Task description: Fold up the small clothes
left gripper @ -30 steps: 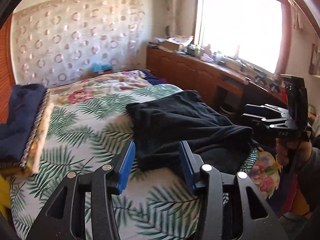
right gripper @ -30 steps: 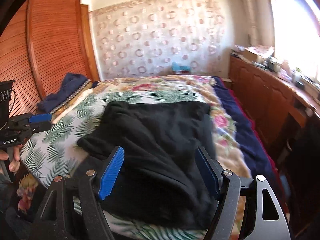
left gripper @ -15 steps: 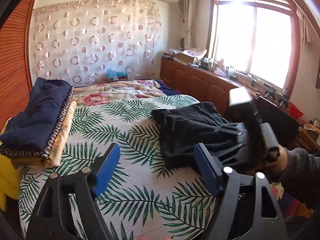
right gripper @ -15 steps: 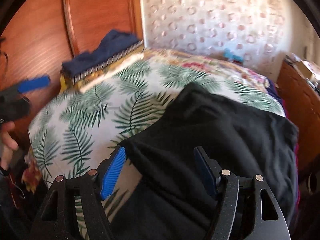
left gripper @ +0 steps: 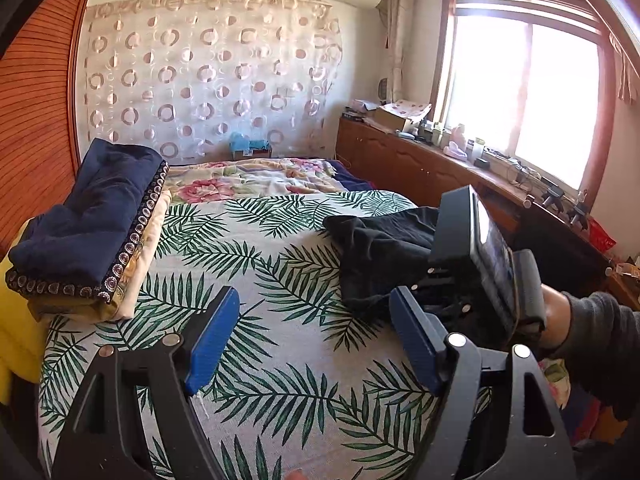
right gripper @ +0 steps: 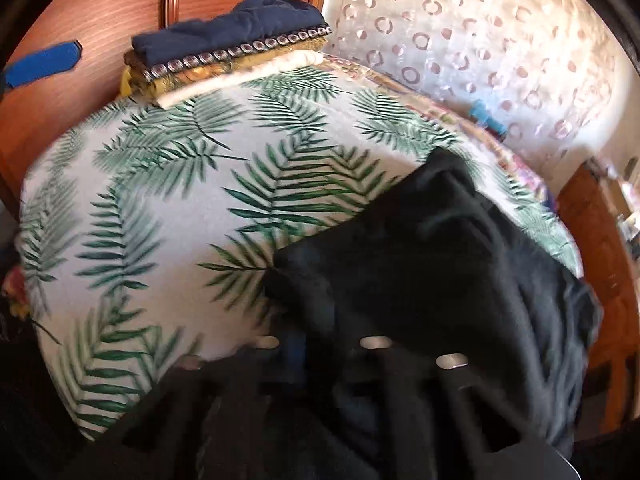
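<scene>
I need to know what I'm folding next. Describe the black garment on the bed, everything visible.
The black garment is a soft, matte, knit-looking cloth, unfolded and rumpled, with creases and a raised fold near its far end. It lies on the palm-leaf sheet towards the bed's window side, apart from the folded stack. The right gripper is closing on its near edge; its fingers are dark and blurred against the cloth, which appears to sit between them. What kind of garment it is cannot be told.
</scene>
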Available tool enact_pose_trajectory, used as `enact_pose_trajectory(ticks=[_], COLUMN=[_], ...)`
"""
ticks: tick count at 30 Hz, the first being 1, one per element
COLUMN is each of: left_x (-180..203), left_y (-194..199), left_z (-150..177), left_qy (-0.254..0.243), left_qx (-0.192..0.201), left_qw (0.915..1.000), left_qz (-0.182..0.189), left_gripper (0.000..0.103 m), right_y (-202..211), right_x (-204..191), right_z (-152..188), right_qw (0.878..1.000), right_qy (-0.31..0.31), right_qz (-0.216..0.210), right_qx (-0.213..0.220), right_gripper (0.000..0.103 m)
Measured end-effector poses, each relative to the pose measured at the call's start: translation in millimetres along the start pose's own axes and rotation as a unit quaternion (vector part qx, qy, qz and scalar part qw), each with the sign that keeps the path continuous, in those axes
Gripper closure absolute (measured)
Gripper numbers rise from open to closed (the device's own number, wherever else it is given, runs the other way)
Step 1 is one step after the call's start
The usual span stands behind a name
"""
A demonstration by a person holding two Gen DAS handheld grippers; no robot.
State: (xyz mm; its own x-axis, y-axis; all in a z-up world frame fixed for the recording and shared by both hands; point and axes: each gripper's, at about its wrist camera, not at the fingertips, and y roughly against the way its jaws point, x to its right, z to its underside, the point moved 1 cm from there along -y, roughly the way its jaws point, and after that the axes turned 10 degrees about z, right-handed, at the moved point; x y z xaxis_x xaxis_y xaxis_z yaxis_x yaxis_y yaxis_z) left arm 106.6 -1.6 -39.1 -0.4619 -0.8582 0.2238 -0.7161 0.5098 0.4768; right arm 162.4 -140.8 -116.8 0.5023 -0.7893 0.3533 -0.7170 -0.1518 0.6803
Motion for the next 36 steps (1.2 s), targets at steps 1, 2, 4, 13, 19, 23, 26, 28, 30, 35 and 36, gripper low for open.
enact_pose_trajectory(ticks=[1, 2, 4, 13, 19, 23, 26, 28, 30, 35, 36], left_x=[0.3, 0.2, 0.8, 2.7, 6.7, 8.0, 7.6, 9.2, 10.9, 14.3, 14.6], left_y=[0.0, -0.5, -2.9, -10.9, -12.8, -14.3, -16.5, -16.7, -17.2, -19.2, -19.8], left_z=[-0.2, 0.6, 1.7, 5.7, 6.6, 8.0, 9.0, 9.9, 10.6, 13.0, 13.0], left_qy=[-0.001, -0.002, -0.002, -0.003, -0.010, -0.011, -0.009, -0.009, -0.011, -0.014, -0.014], left_qx=[-0.001, -0.001, -0.003, -0.014, -0.016, -0.019, -0.022, -0.023, -0.025, -0.030, -0.030], left_qw=[1.0000, 1.0000, 1.0000, 0.9998, 0.9997, 0.9997, 0.9996, 0.9996, 0.9995, 0.9993, 0.9993], left_qz=[0.001, 0.002, 0.003, 0.012, 0.015, 0.015, 0.014, 0.015, 0.015, 0.018, 0.018], left_gripper=[0.025, 0.025, 0.025, 0.025, 0.025, 0.025, 0.025, 0.025, 0.025, 0.025, 0.025], right_y=[2.2, 7.4, 21.5, 53.2, 31.3, 12.2, -4.1, -14.3, -28.0, -19.4, -14.9], right_x=[3.1, 7.9, 23.0, 120.7, 159.8, 172.6, 181.5, 191.6, 200.2, 210.1, 210.1], right_z=[-2.2, -4.7, -8.8, -31.5, -37.6, -38.8, -41.7, -47.3, -50.8, -50.4, -48.9], right_qw=[1.000, 1.000, 0.999, 0.987, 0.977, 0.970, 0.965, 0.959, 0.958, 0.949, 0.948], right_qy=[-0.001, -0.002, -0.014, -0.077, -0.099, -0.115, -0.133, -0.161, -0.194, -0.233, -0.238], right_qz=[-0.001, 0.004, 0.015, 0.127, 0.187, 0.212, 0.228, 0.230, 0.206, 0.208, 0.209], right_qx=[0.003, 0.010, 0.027, 0.062, 0.030, 0.009, -0.007, -0.023, -0.047, -0.040, -0.038], right_gripper=[0.096, 0.097, 0.097, 0.097, 0.097, 0.097, 0.097, 0.097, 0.092, 0.048, 0.047])
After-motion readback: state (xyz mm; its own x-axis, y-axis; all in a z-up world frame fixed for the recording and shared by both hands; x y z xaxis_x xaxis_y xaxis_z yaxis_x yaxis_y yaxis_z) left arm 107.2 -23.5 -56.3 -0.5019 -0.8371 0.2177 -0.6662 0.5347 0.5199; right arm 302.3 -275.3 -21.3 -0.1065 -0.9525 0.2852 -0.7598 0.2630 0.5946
